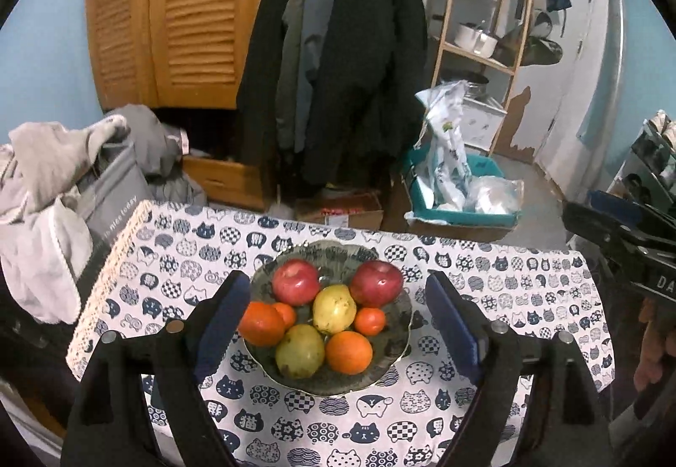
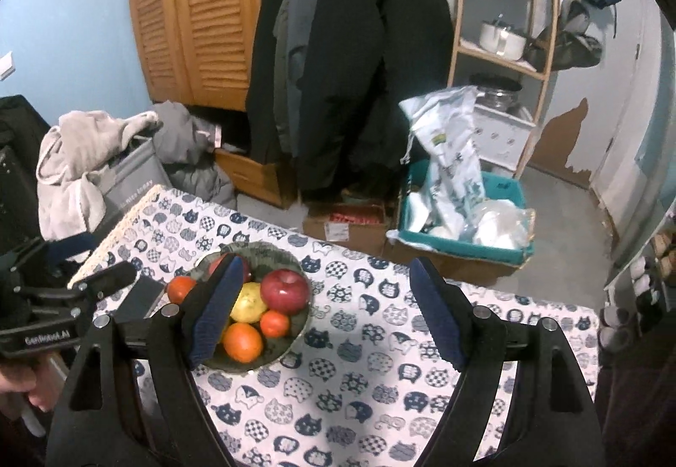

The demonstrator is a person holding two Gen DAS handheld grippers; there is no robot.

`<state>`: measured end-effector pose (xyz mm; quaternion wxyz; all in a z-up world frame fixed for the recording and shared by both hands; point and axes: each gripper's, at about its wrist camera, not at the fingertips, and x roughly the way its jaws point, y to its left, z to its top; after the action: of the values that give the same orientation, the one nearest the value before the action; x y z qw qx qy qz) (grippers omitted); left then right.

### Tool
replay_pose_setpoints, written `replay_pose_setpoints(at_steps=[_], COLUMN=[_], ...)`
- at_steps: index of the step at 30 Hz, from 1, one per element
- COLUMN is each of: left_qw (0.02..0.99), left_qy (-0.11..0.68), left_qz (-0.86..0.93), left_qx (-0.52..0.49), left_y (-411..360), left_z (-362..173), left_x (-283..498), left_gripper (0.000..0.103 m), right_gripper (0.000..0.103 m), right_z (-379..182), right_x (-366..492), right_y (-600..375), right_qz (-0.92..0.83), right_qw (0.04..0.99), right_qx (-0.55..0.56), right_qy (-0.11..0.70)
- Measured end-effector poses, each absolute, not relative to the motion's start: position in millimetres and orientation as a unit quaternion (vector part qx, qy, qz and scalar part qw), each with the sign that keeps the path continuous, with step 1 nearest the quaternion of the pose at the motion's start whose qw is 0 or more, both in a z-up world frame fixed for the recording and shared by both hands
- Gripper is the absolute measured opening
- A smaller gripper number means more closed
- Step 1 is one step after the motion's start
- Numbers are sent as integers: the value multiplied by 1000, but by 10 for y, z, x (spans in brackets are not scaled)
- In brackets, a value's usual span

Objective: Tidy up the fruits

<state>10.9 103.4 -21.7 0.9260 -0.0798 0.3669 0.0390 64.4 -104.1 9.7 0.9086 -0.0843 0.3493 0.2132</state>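
Round dark green glazed ceramic bowl [image 1: 395, 353]: glossy. Red apples [image 1: 295, 282]: smooth, shiny skin. White cat-print cloth table cover [image 1: 507, 289]: matt, woven. Orange louvred wooden cabinet doors [image 1: 169, 11]: satin. Black plastic grippers' blue finger pads [image 1: 454, 325]: matt, finely textured.

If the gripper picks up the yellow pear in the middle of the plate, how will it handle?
The yellow pear looks smooth and tapered, so it may slip in a grip. It leans against both red apples and a small orange, so lifting it could set them rolling. The plate is shallow, so it offers little to stop them.
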Motion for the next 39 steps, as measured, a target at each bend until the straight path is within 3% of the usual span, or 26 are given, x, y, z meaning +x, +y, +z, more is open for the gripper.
replay_pose_setpoints(at_steps=[9,11,39], left_qw=[944,949,954], left_qy=[325,310,294], left_qz=[45,49,54], left_qx=[-40,-30,-15], left_y=[778,725,493], left_z=[136,219,379], left_x=[-79,-143,-149], left_gripper=[95,103,103], right_gripper=[80,80,81], right_z=[339,371,339], right_x=[384,340,237], right_y=[-1322,-1369,-1676], right_qz=[212,213,185], right_qw=[921,923,933], right_qx=[-66,-64,-80], right_qy=[321,316,299])
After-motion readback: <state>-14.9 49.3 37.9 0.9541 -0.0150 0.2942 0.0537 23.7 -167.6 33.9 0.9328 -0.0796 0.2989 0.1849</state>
